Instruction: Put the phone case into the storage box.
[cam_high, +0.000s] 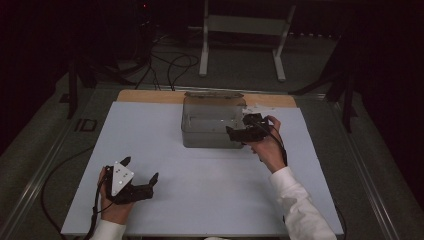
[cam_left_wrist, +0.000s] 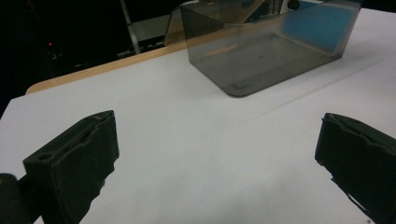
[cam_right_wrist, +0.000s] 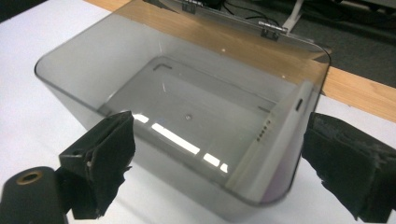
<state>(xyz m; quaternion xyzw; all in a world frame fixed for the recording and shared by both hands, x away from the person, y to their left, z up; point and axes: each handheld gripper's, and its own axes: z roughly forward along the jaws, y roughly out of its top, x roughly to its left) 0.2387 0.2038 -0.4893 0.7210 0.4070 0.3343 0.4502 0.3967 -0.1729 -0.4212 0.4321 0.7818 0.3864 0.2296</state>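
On the white table (cam_high: 200, 200), high view: smoky clear box (cam_high: 212, 125) sits at the far centre, lid hinged back toward the far edge. Right gripper (cam_high: 239, 134) is at the box's right near corner. Left gripper (cam_high: 142, 172) rests near the left front, well apart from the box, jaws wide, nothing in them.

Left gripper view: both jaws spread over bare table, box (cam_left_wrist: 266, 51) far ahead and to the right, looks empty.

Right gripper view: jaws wide open, nothing clamped. Box (cam_right_wrist: 187, 107) is directly ahead; its right wall sits between the jaws, with the left jaw over the interior and the right one outside. Pads don't look to be pressing it.

Judgement: step is working the box's right wall. If gripping, centre the wall between pads before closing, squeeze low near the corner where it's stiff, keep the pull level so the box doesn't tip or skid. Left could brace the other side.
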